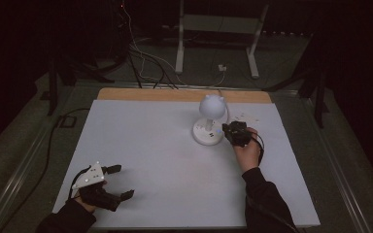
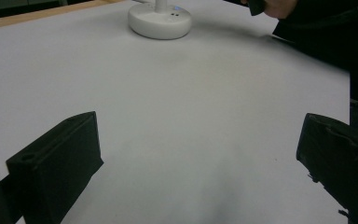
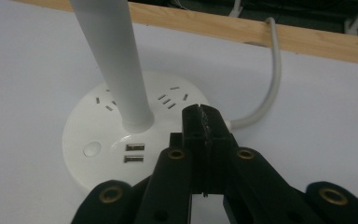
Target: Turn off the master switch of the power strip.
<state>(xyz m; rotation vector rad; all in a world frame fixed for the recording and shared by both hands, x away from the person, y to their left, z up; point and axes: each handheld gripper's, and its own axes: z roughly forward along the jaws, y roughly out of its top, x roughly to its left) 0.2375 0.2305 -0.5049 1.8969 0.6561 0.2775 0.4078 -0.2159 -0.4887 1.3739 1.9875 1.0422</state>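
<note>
Toward the far middle of the white worktop (image 1: 165, 145): a white desk lamp (image 1: 209, 121), right gripper (image 1: 230, 130) tight against its round base (image 3: 116, 154).

Stem (image 3: 114, 60) upright, long axis vertical, globe head (image 1: 211, 105) on top; sockets and USB ports across the base, cord (image 3: 270, 79) off toward the wooden far edge. Right gripper's jaws pressed together, tips over the base's rim, clamping nothing. At the near left corner, well apart, left gripper (image 1: 121, 180) spread wide, holding nothing.

This looks like a dark lab or test room. A white table (image 1: 141, 145) stands alone, loose cables (image 1: 145, 63) lie on the floor at 12 o'clock, beside a white metal stand (image 1: 252, 48).
</note>
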